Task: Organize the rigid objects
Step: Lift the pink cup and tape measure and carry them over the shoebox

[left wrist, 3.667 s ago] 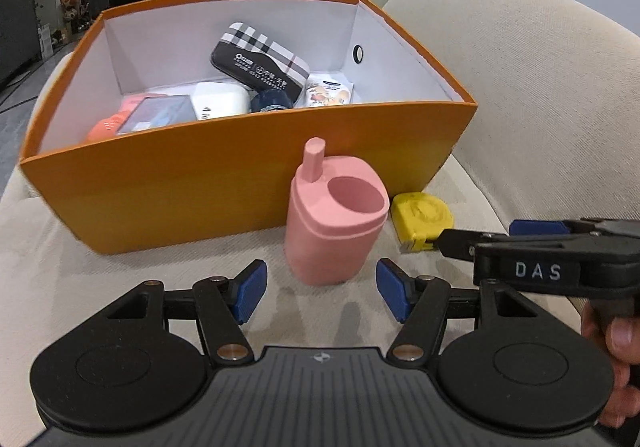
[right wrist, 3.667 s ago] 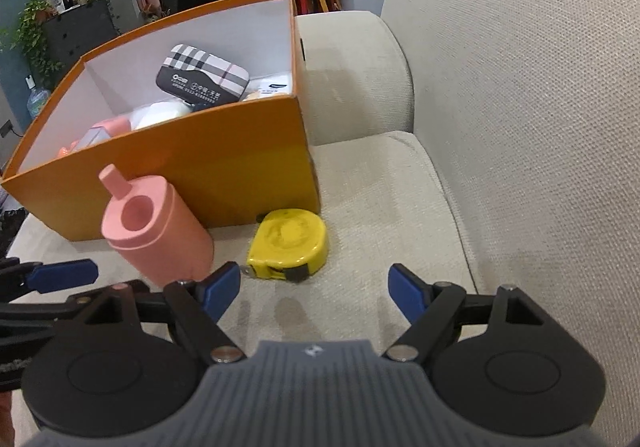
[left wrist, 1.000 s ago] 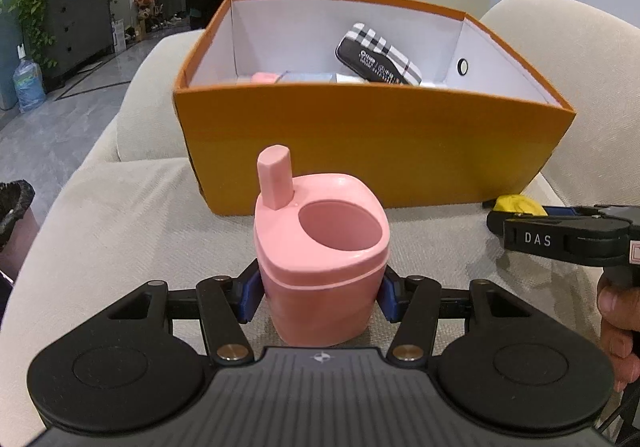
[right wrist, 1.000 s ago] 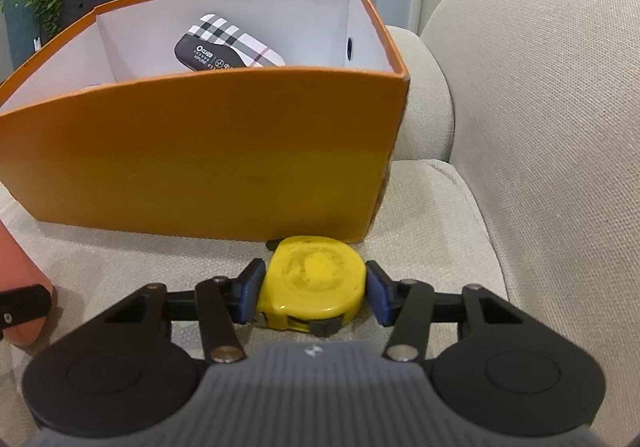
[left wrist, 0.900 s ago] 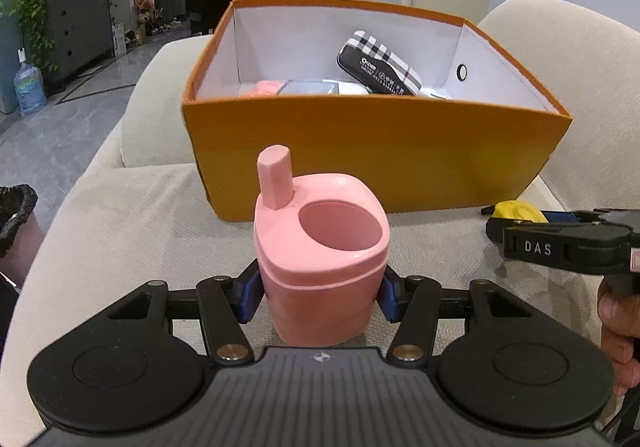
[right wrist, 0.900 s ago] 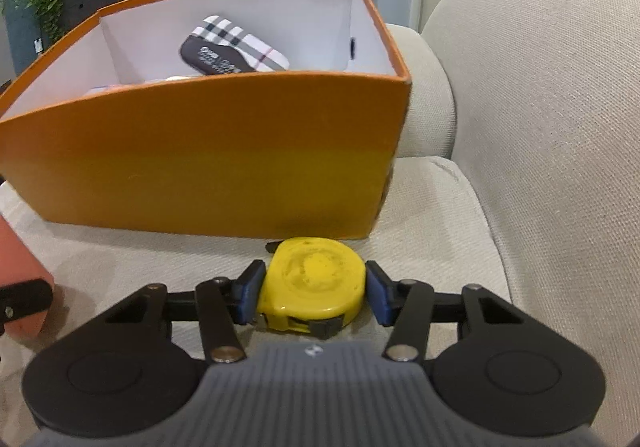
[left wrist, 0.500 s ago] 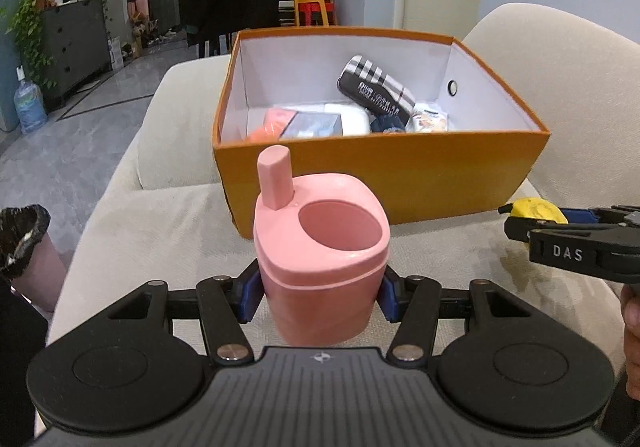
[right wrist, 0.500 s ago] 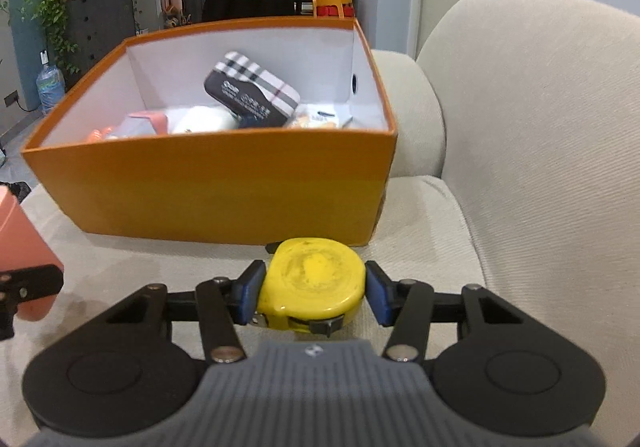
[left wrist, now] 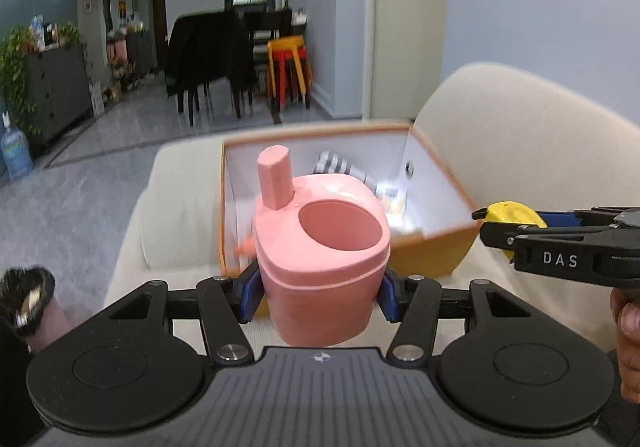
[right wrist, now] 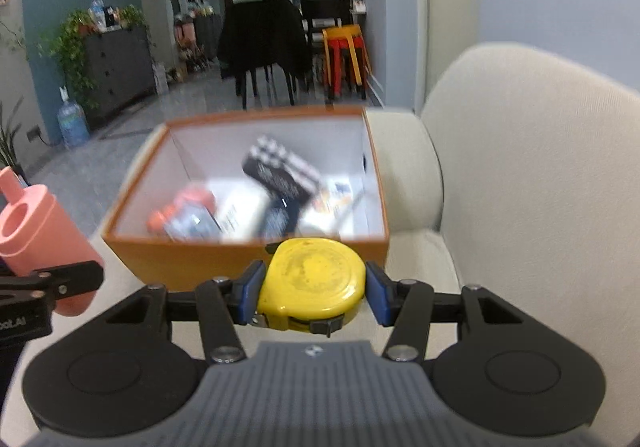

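My left gripper is shut on a pink cup-like container with a short spout and holds it in the air, in front of the orange box. My right gripper is shut on a yellow tape measure and holds it above the near wall of the orange box. The pink container also shows at the left of the right wrist view. The tape measure shows at the right of the left wrist view.
The orange box stands on a beige sofa and holds a plaid-topped case, an orange item and several blurred packets. The sofa back rises on the right. A room with chairs and stools lies behind.
Both grippers have risen with their objects. The box now sits lower and farther off in both views, and more of its inside shows.
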{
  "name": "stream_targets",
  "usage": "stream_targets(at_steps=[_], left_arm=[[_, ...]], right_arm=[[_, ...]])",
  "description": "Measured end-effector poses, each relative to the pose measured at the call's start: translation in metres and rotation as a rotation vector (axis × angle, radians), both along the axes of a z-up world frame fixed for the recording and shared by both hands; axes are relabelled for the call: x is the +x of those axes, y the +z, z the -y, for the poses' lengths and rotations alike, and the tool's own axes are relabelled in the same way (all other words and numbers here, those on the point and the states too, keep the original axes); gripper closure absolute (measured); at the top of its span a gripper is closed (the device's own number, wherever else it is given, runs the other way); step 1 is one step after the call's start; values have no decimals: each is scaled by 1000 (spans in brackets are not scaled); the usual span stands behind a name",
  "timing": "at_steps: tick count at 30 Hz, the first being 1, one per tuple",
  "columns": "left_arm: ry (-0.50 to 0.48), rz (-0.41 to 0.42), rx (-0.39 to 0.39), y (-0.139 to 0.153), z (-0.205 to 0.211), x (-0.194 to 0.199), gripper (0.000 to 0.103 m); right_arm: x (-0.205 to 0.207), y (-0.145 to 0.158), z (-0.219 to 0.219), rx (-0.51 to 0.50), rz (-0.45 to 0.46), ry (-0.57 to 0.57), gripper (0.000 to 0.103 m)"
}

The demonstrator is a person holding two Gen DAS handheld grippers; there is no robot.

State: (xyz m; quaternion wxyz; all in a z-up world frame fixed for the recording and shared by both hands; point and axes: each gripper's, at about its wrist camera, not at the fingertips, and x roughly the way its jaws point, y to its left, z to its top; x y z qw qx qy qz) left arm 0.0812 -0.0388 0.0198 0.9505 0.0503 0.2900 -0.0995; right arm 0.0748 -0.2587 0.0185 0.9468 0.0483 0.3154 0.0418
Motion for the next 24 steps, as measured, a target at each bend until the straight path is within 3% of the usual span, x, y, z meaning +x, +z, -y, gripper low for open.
stream_targets(at_steps=[6, 12, 18, 24], left_arm=[[-38, 56, -25, 40, 5, 2, 39], [-85, 52, -29, 46, 9, 22, 39], [-100, 1, -14, 26, 10, 63, 39], [-107, -58, -16, -3, 5, 114, 39]], right_arm=[[-5, 54, -3, 7, 86, 33, 50], [-6, 84, -12, -12, 113, 86, 50], [15, 82, -19, -26, 104, 111, 50], [53, 58, -24, -48, 57, 113, 50]])
